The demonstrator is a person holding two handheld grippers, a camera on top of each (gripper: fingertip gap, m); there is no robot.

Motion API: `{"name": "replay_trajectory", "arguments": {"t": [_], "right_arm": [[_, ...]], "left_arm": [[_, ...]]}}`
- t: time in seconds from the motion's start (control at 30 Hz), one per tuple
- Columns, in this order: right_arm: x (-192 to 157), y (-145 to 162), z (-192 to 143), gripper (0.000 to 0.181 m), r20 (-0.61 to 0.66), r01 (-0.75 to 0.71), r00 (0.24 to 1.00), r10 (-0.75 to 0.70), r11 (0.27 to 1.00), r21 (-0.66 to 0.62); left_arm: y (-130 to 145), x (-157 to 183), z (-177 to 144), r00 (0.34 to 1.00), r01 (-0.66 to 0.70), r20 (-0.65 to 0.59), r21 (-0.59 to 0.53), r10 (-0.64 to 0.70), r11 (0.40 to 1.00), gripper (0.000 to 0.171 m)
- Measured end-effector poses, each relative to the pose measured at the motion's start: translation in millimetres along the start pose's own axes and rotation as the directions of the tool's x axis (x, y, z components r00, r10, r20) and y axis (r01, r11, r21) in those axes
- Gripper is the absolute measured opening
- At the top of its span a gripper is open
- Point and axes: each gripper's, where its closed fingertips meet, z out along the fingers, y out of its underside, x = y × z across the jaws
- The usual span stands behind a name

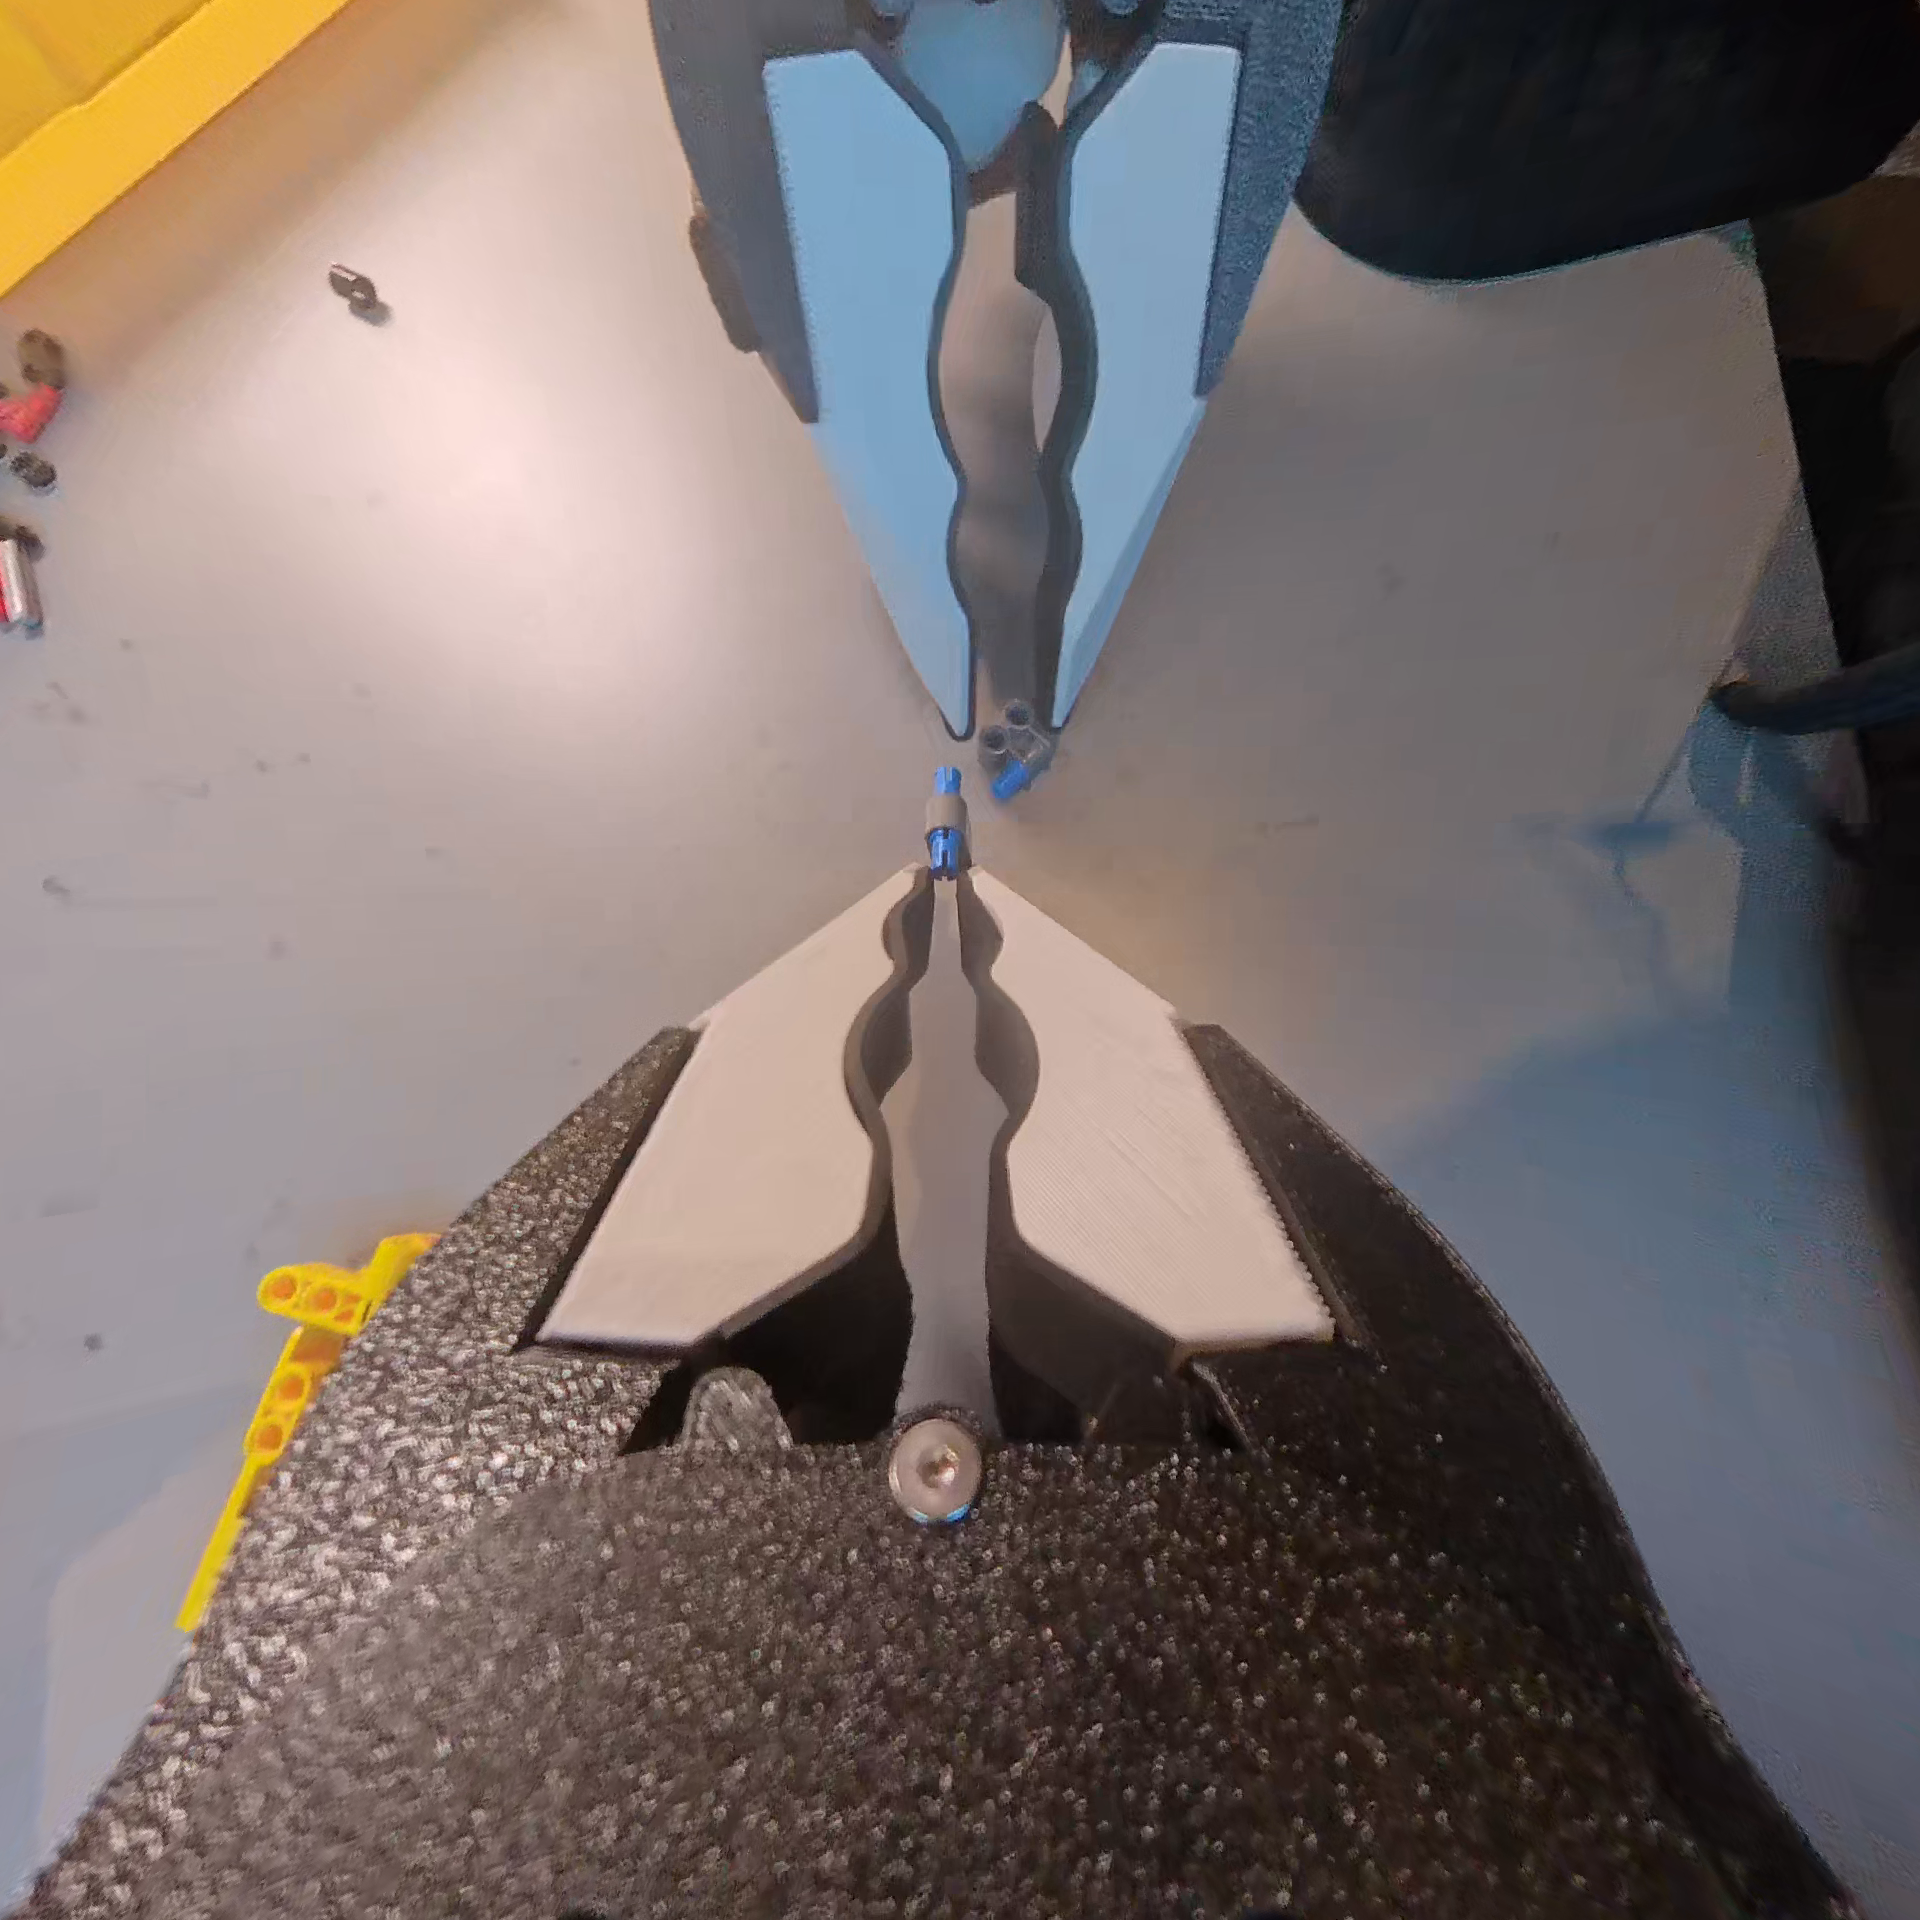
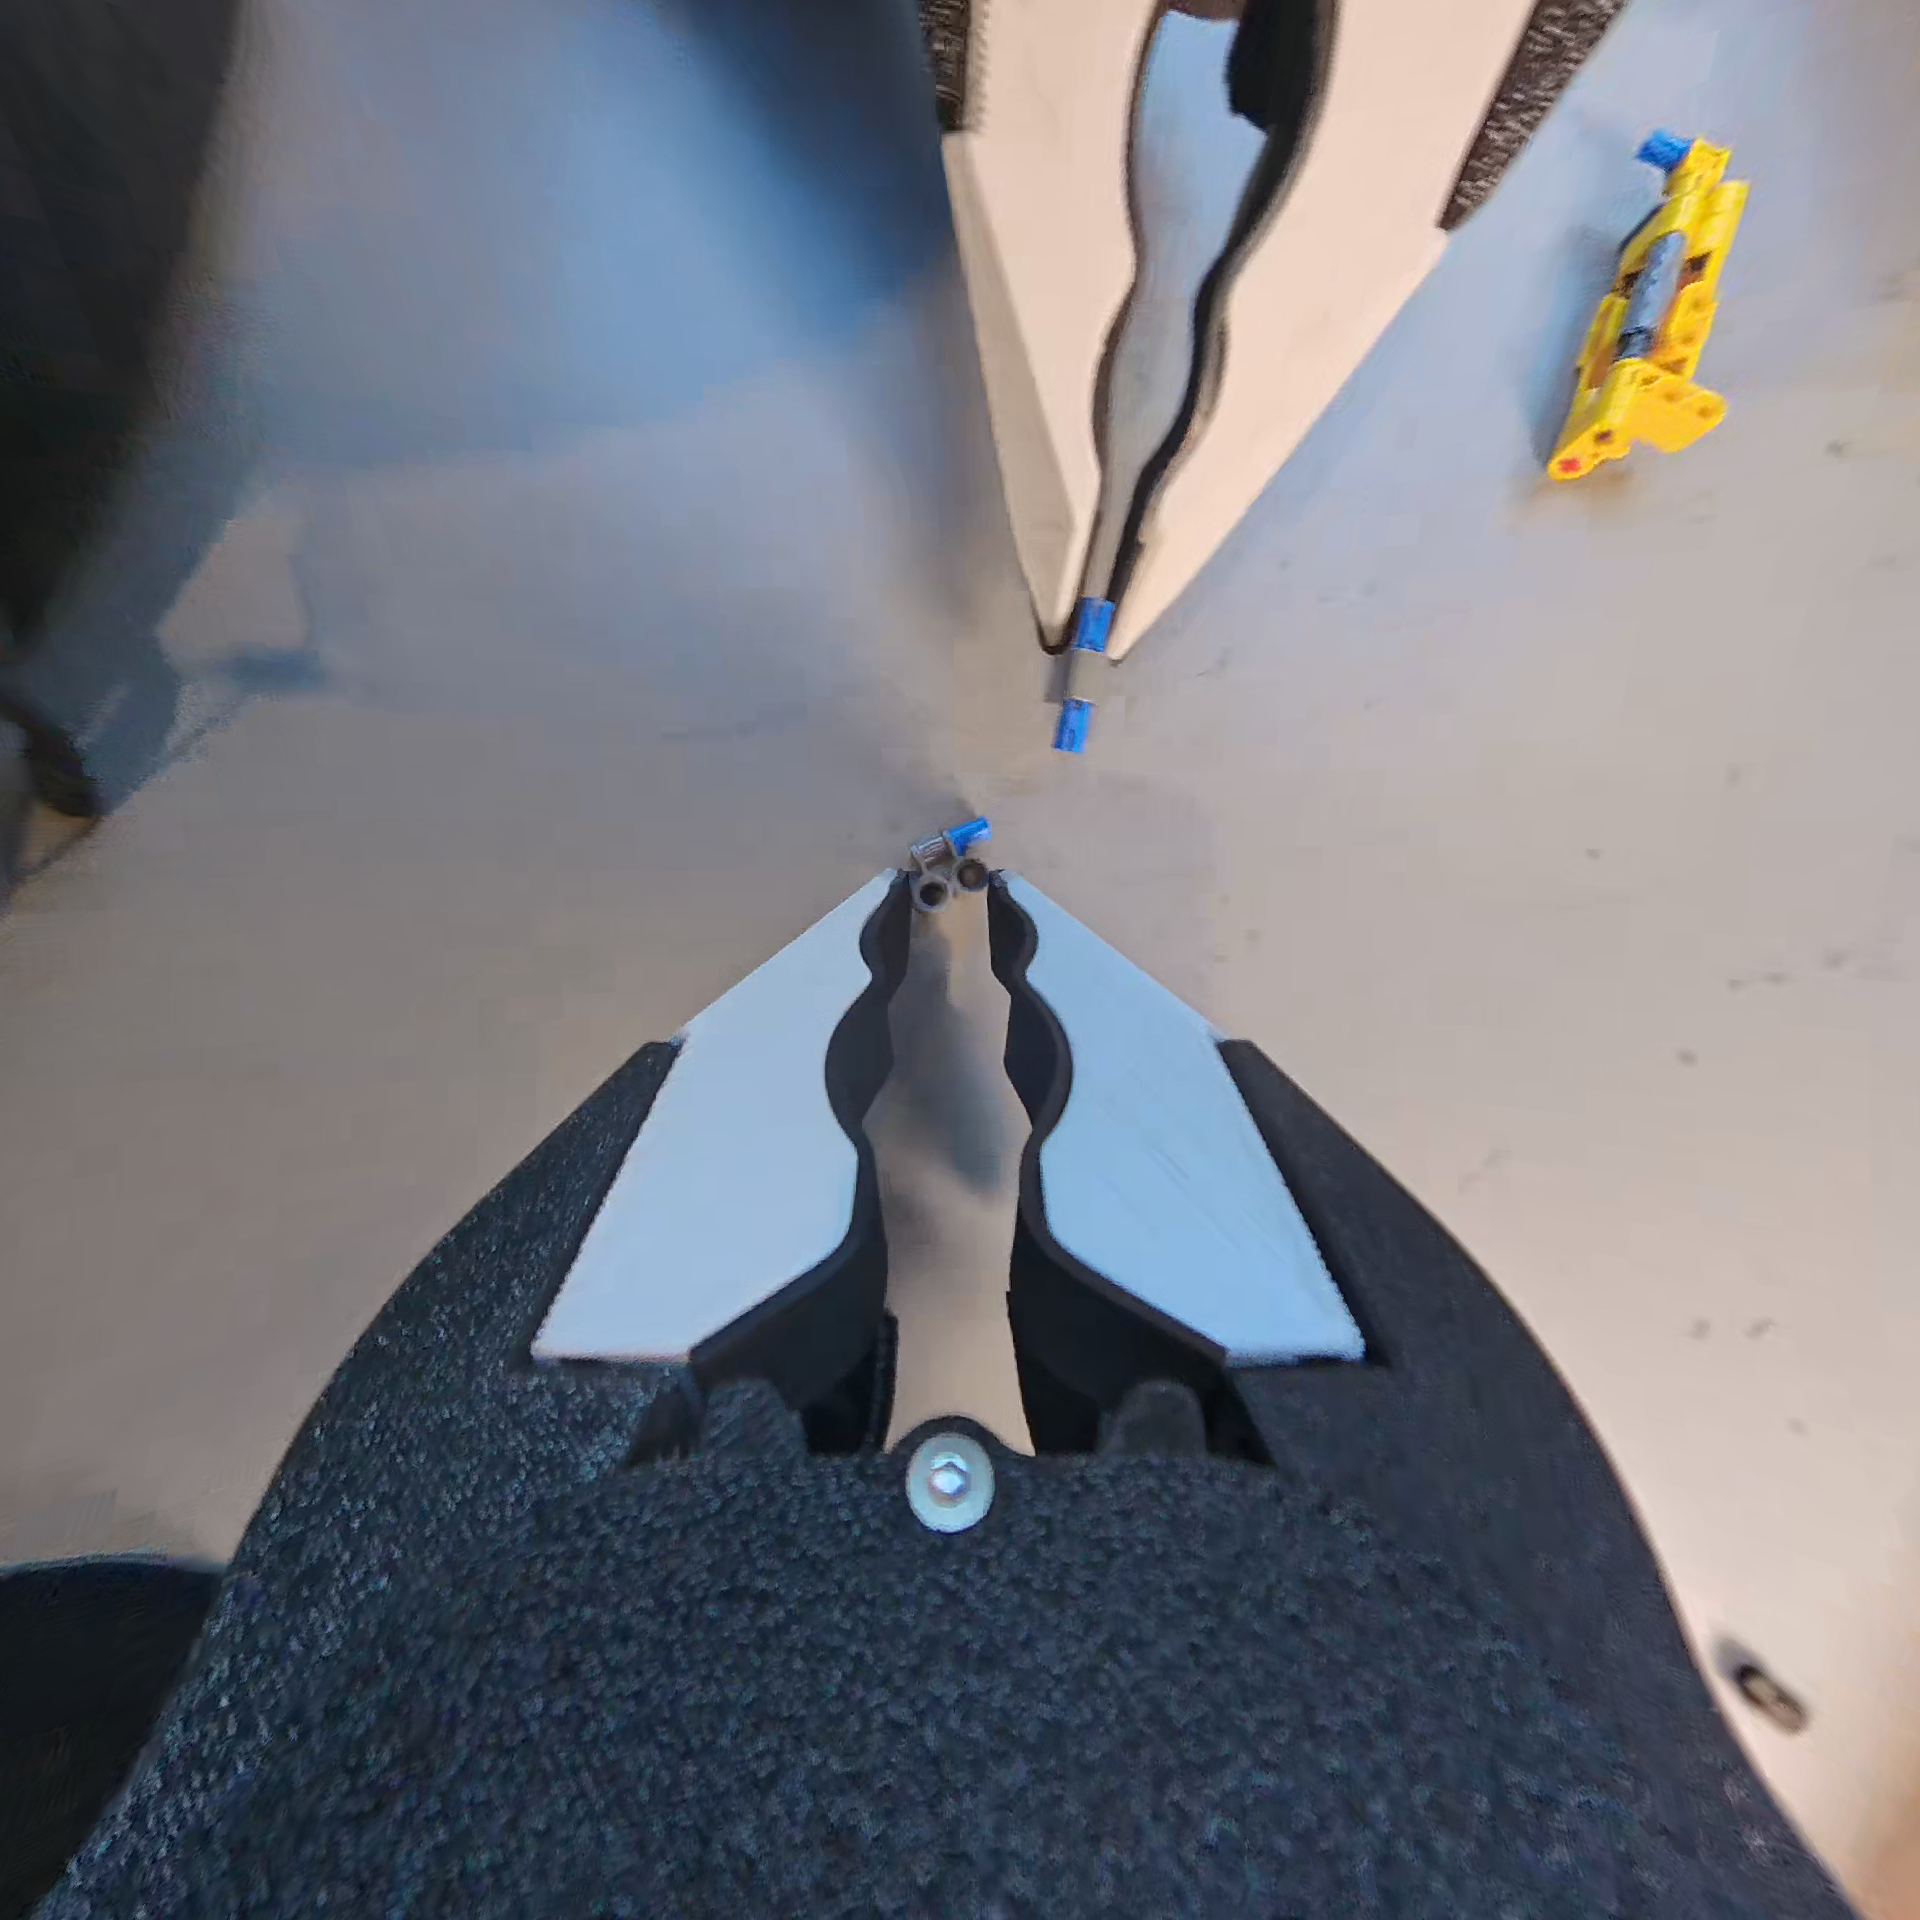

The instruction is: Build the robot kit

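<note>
Two tools, tip to tip over small parts

Two tools face each other above the grey tabletop, largest things first. My left tool has its fingers pressed together on a blue pin with a grey sleeve, which sticks out beyond the tips. My right tool is clamped on a small grey connector with two round holes; a short blue pin already sits in that connector. The two held parts are near each other but apart, so nothing is joined between them.

Off to one side lies a yellow beam assembly, well apart from both tools. A yellow bin sits at the tabletop's far edge. Smallest of all, a few loose red and dark bits lie near it.
</note>
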Motion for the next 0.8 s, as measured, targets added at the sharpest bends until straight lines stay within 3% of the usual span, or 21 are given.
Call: {"name": "replay_trajectory", "arguments": {"t": [0.17,0.27,0.8], "right_arm": [[28,4,5,0.021,0.021,-0.041,0.999,0.041,0.999,0.017],[21,1,0,0.022,0.034,-0.064,0.998,0.062,0.996,0.063],[21,-4,9,0.015,-0.047,-0.147,0.988,0.149,0.988,0.048]], "left_arm": [[10,-14,-8,0.999,0.032,0.042,-0.009,-0.032,0.999,0.003],[14,-16,-9,0.998,0.03,0.048,-0.022,-0.029,0.999,0.003],[24,-17,-4,0.998,0.039,0.044,-0.052,-0.037,0.998,0.003]]}}
